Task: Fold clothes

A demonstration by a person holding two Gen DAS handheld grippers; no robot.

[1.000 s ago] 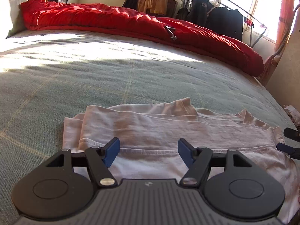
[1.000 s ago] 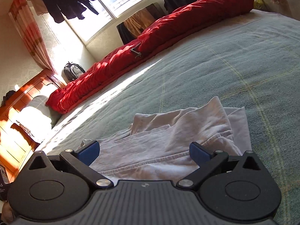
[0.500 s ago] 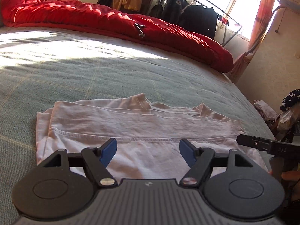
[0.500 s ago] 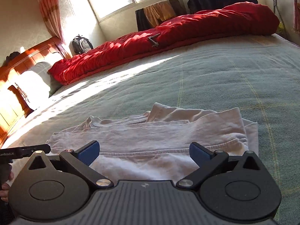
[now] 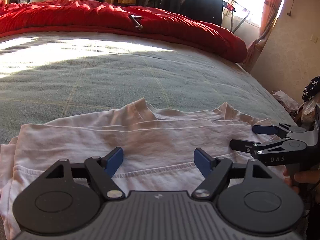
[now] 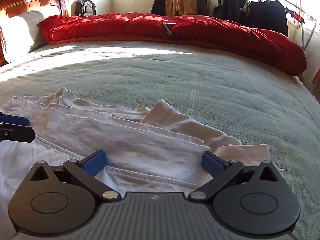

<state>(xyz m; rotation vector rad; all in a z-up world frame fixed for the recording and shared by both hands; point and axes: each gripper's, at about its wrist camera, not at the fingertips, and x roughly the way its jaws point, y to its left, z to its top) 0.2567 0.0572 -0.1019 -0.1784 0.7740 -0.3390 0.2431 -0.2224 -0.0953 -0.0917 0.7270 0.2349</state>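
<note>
A pale shirt (image 5: 140, 140) lies partly folded on the near part of the bed (image 5: 120, 76), on a grey-green cover with thin yellowish lines. Its layers run across in long flat bands, with a stitched hem nearest the cameras and two small points of cloth sticking up along the far edge.

The left gripper (image 5: 158, 159) hangs low over the shirt's near hem, its blue-padded fingers (image 5: 115, 159) spread wide apart with nothing between them. The right gripper (image 6: 154, 163) is over the shirt's other end, and its fingers (image 6: 212, 164) are also spread wide and hold nothing. In the left view the right gripper (image 5: 252, 138) shows from the side at the right edge, its two fingers apart above the shirt's end, with a hand (image 5: 304, 178) on its handle. In the right view the tips of the left gripper (image 6: 14, 128) show at the left edge, just above the cloth. Whether either gripper touches the shirt cannot be told.

A red quilt (image 6: 160, 28) lies bunched along the far side of the bed. Behind it stand a backpack (image 6: 85, 6) and a rack of dark clothes (image 6: 256, 12) by the windows. A white pillow (image 6: 18, 32) sits against the wooden headboard (image 6: 32, 2).
</note>
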